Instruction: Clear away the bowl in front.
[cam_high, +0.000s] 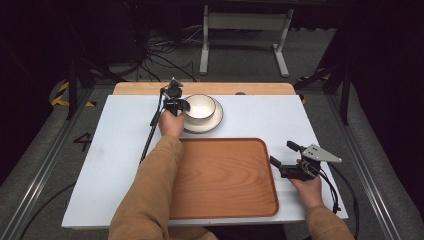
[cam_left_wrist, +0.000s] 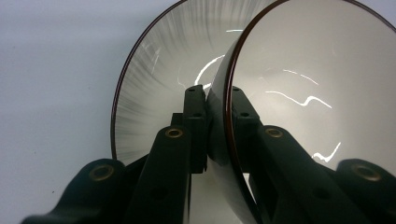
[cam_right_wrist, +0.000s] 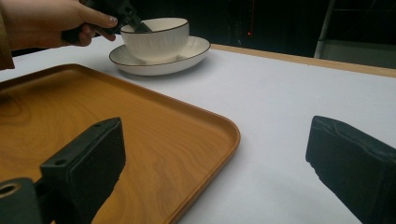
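Left claw (cam_left_wrist: 218, 122): clamped on the near rim of the bowl (cam_high: 200, 106), one jaw inside the wall, one outside.
Bowl: stands in the plate (cam_high: 216, 121), at 12 o'clock on the counter (cam_high: 125, 145).
Right claw (cam_high: 281, 154): jaws spread wide, nothing between them, at 3 o'clock beside the tray (cam_high: 225, 180).
Tray: wooden, at 6 o'clock, just below the plate.

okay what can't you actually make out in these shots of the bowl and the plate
- Bowl inside: high view too small to tell whether it holds anything.
- Where the bowl meets the plate: left gripper view, hidden by the left gripper fingers clamped on the bowl's rim.
- Plate's far side: right gripper view, hidden behind the bowl.
- Wooden tray: right gripper view, cut off by the left and bottom edges.
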